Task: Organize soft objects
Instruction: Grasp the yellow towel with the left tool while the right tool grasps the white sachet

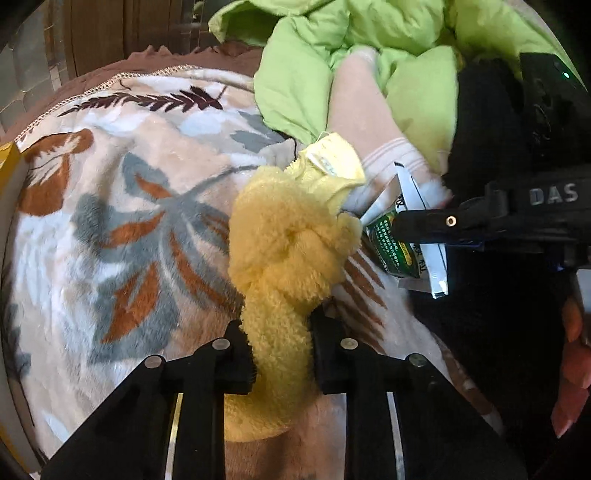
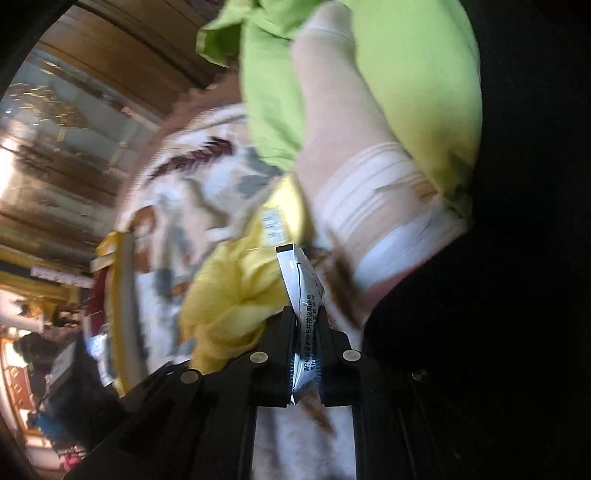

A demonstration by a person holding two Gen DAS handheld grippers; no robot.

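Left gripper (image 1: 282,350) clamped on yellow sock (image 1: 284,258): soft, light, knotted; hold the tail. Right gripper (image 2: 306,354) pinches stiff, slick packet (image 2: 304,295).

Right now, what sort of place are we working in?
Probably a bedroom, on a bed: a plush leaf-print blanket covers the surface, a puffy green duvet is heaped behind it, and wooden furniture stands beyond.
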